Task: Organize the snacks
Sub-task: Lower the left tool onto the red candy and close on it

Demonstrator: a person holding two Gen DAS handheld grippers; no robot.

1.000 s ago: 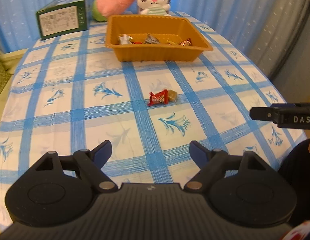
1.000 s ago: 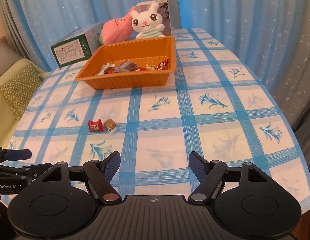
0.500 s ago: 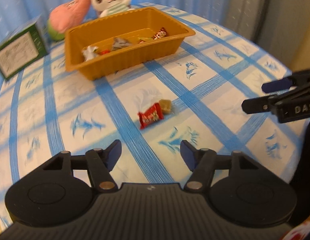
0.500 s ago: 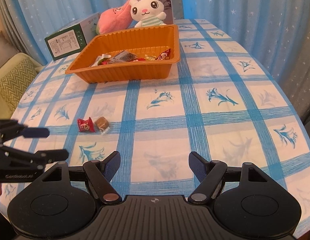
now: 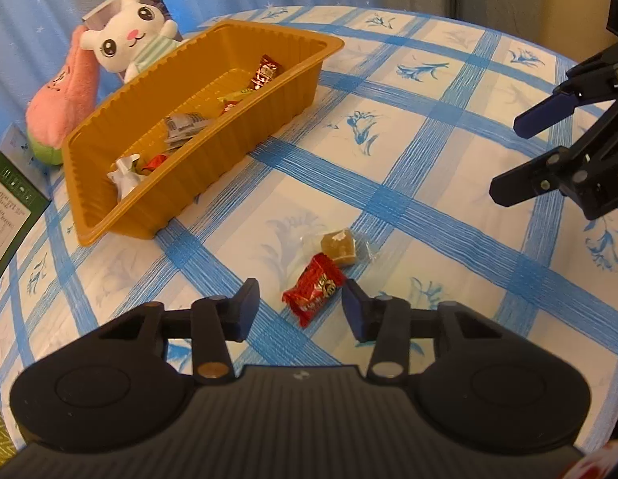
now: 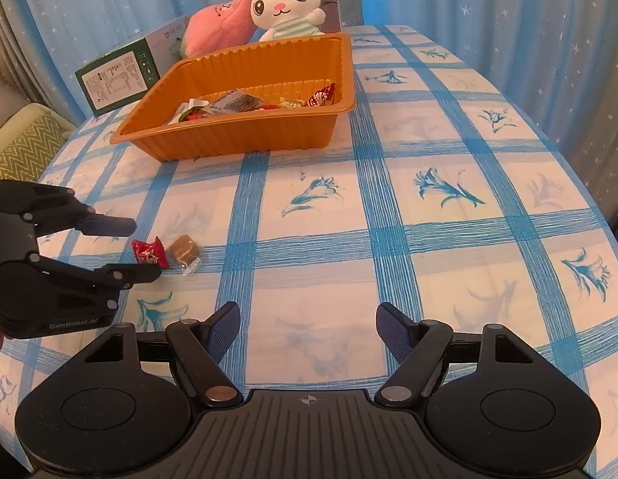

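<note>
- Blue starred curtains fill the upper frame behind my desk, which wears a blue-checked flower cloth.
- "GenRobot.AI" reads on my left hand-held gripper, lower left in the right view; its jaws are spread around the red candy.
- Half a second ago that candy lay well ahead; now it sits between the fingertips, the brown candy touching it.
- My right hand-held gripper hangs spread, holding nothing.
- Orange tray holds more snacks, upper centre.

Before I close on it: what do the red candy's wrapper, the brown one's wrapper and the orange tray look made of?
Red candy: glossy printed film or foil, crinkled with twisted ends. Brown candy: clear thin plastic; the block shows through. Orange tray: thin molded plastic, semi-gloss, with ribbed walls.
</note>
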